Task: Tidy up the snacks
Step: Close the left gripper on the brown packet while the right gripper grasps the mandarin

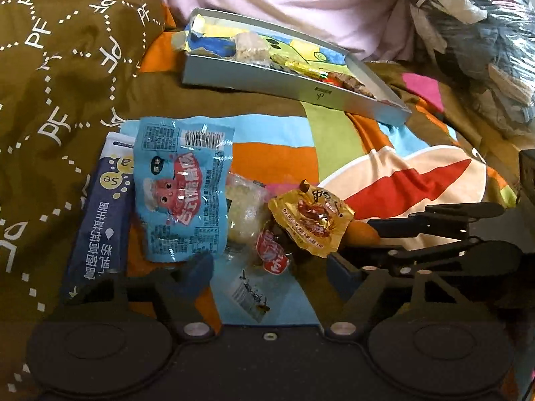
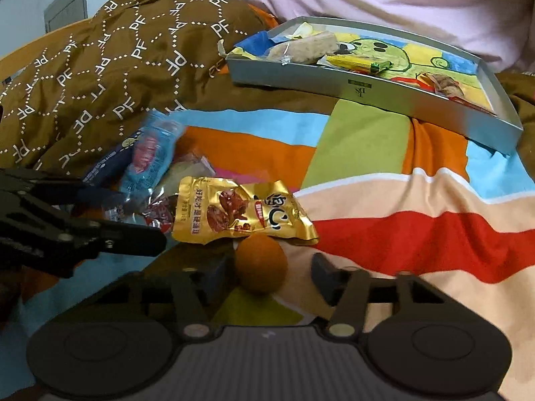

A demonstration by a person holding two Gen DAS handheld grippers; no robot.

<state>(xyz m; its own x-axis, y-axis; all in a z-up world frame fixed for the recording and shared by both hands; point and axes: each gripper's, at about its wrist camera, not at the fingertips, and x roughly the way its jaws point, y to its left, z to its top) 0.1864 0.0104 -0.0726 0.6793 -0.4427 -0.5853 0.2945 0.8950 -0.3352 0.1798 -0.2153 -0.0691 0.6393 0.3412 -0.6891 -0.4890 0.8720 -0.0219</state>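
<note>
1. Left hand-held gripper (image 1: 269,267) tilted down over a red wrapped candy (image 1: 272,250), jaws part open, gripping nothing.
2. Right hand-held gripper (image 2: 267,272) angled down, jaws part open around an orange ball-shaped snack (image 2: 260,264); contact unclear.
3. Blue packet (image 1: 182,187) readable only in left view; gold packet (image 2: 240,215) clearer in right.
4. Silver tray (image 2: 367,88) of snacks farther back on the bedspread (image 2: 384,207).
</note>
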